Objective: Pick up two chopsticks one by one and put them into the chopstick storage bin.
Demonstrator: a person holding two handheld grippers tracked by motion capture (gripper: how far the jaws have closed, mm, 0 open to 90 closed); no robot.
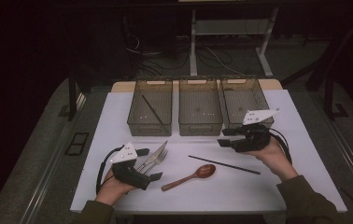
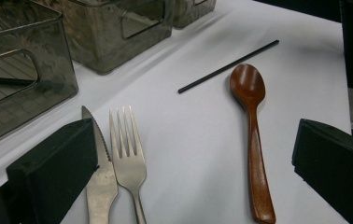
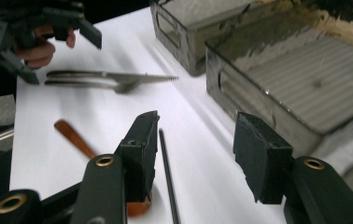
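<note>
Sorting looks barely begun: one chopstick (image 1: 152,110) lies binned, while knife (image 1: 152,156), fork (image 1: 158,158), spoon (image 1: 189,177) wait on the bench (image 1: 258,191); both tongs, left (image 1: 149,164) and right (image 1: 224,137), gape empty.

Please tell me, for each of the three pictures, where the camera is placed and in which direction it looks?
High view: above the person's side, looking forward and down at the table; both forearms, left tool and right tool show.
Left gripper view: rides the left tool, facing knife, fork, spoon.
Right gripper view: rides the right tool, facing the chopstick and the other hand.
All three share the knife and fork.
</note>
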